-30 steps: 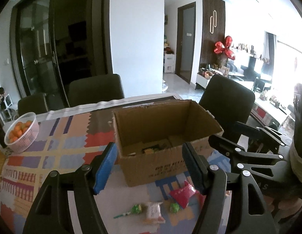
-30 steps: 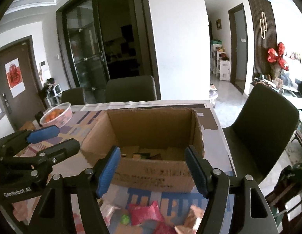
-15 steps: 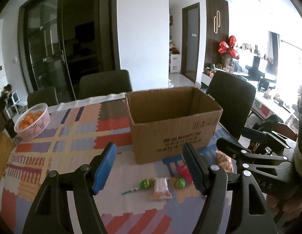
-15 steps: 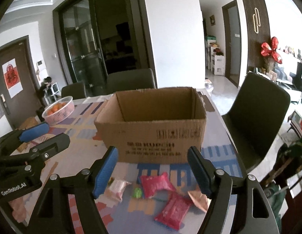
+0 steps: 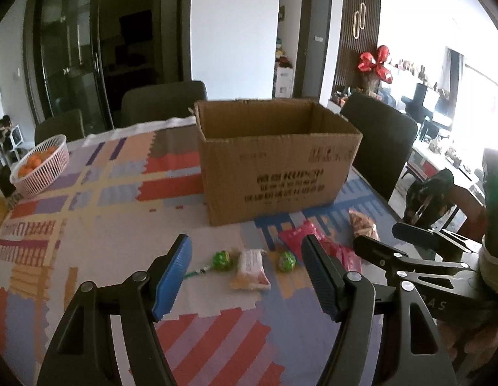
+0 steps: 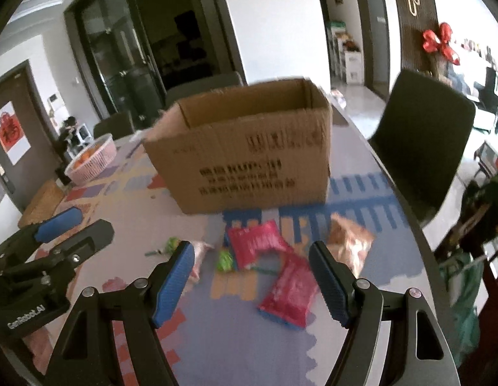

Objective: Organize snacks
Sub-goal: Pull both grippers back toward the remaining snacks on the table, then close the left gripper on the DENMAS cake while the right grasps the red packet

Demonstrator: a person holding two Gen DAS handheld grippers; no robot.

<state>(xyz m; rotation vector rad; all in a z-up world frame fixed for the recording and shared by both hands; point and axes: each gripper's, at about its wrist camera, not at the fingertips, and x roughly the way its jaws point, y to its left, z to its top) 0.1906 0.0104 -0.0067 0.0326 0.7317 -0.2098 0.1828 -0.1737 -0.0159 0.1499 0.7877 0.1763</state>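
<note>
Patterned tabletop [image 5: 88,218], left wrist view: cardboard box [image 5: 274,167] upright, snacks loose in front of it. Left gripper [image 5: 245,273] wide open, empty, above pale wrapped snack [image 5: 250,268] between two green lollipops [image 5: 221,260].

Right wrist view, blurred: right gripper [image 6: 252,281] wide open, empty, over red packets [image 6: 274,267]. Risk: the overlapping packets could be pinched together.

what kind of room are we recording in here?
Most likely a home dining area open to a living room: a dining table under a patterned cloth, dark chairs around it, a basket of oranges, and glass doors behind.
</note>
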